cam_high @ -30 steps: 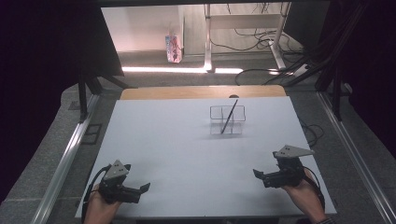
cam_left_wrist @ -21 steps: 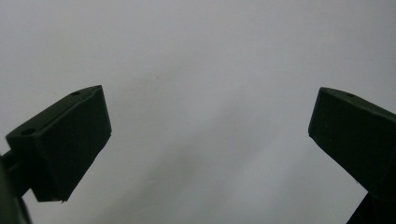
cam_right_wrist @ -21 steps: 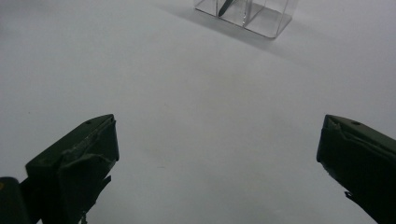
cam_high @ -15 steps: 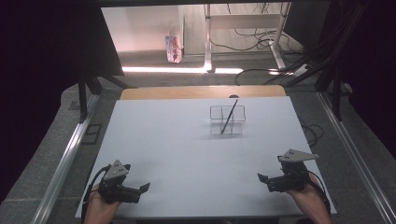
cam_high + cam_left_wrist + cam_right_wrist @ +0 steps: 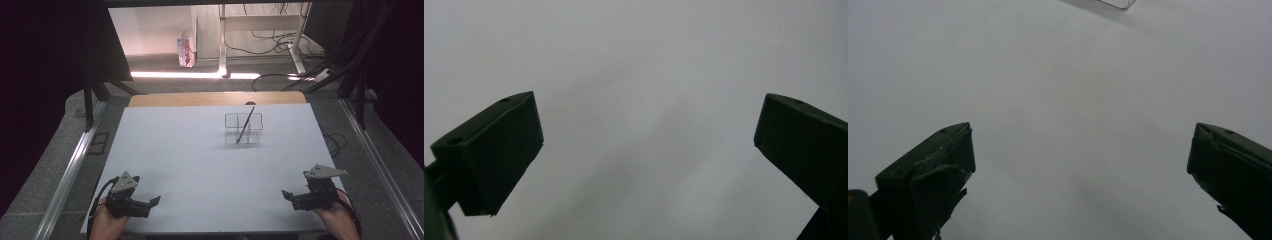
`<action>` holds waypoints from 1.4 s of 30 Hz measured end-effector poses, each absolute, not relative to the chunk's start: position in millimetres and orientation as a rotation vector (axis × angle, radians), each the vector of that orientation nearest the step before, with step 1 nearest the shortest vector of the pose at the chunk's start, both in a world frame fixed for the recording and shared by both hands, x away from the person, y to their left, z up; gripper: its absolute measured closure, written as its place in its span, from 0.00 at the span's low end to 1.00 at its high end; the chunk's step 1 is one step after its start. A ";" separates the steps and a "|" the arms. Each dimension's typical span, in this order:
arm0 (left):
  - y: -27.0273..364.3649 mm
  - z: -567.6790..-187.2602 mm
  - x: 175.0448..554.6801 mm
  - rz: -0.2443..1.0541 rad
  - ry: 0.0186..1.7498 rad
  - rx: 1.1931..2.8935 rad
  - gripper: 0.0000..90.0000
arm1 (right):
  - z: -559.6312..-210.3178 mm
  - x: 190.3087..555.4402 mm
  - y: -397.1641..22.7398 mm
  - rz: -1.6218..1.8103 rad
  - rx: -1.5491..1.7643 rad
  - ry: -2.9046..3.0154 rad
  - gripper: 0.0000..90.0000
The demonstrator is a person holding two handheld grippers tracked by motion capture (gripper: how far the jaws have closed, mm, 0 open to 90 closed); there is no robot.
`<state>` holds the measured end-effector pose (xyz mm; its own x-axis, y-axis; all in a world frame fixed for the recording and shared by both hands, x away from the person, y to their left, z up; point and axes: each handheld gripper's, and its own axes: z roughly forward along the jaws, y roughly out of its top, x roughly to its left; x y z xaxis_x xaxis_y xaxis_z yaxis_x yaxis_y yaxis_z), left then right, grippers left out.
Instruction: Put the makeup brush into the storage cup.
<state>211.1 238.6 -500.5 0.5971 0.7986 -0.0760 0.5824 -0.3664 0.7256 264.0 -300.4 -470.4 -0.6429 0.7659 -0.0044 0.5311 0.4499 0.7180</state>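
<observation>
**Q:** What occupies the near edge of the desk (image 5: pixel 200 150)?

**A:** Two hand-held grippers. The left gripper (image 5: pixel 150 203) lies at the near left corner, held by the person's left hand (image 5: pixel 107 222); the right gripper (image 5: pixel 289 196) lies at the near right corner, held by the right hand (image 5: pixel 335 217). Each carries a grey three-cornered plate on top, and the two point inward, toward each other, well apart across the white surface.

**Q:** How do the jaws stand?

**A:** In the left gripper view the two black jaws of the left gripper (image 5: pixel 649 145) are spread wide, with bare white desk (image 5: pixel 644 75) between them and nothing held. The right gripper view shows the same for the right gripper (image 5: pixel 1080 150): jaws wide apart, empty, over plain desk (image 5: pixel 1048 75).

**Q:** What else stands on the desk?

**A:** A clear, shallow container (image 5: pixel 243 128), divided into compartments, sits toward the far side, right of centre, well apart from both grippers. A thin dark stick (image 5: pixel 245 125) leans in it, tilted, its upper end reaching past the far rim; which compartment holds its lower end cannot be told. A corner of the clear container (image 5: pixel 1115 3) shows at the top edge of the right gripper view.

**Q:** And beyond the desk?

**A:** A wooden strip (image 5: pixel 215 98) along the far edge, then floor with cables (image 5: pixel 280 37) and a small patterned carton (image 5: pixel 184 51).
</observation>
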 end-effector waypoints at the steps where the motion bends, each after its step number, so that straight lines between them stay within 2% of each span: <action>1: 238.5 -500.5 211.1 0.375 1.089 2.088 0.00 | -470.5 263.6 -301.5 0.999 1.104 2.380 0.00; 42: 238.5 -501.3 211.6 0.378 1.098 2.099 0.00 | -480.6 252.9 -332.7 0.903 1.216 2.343 0.00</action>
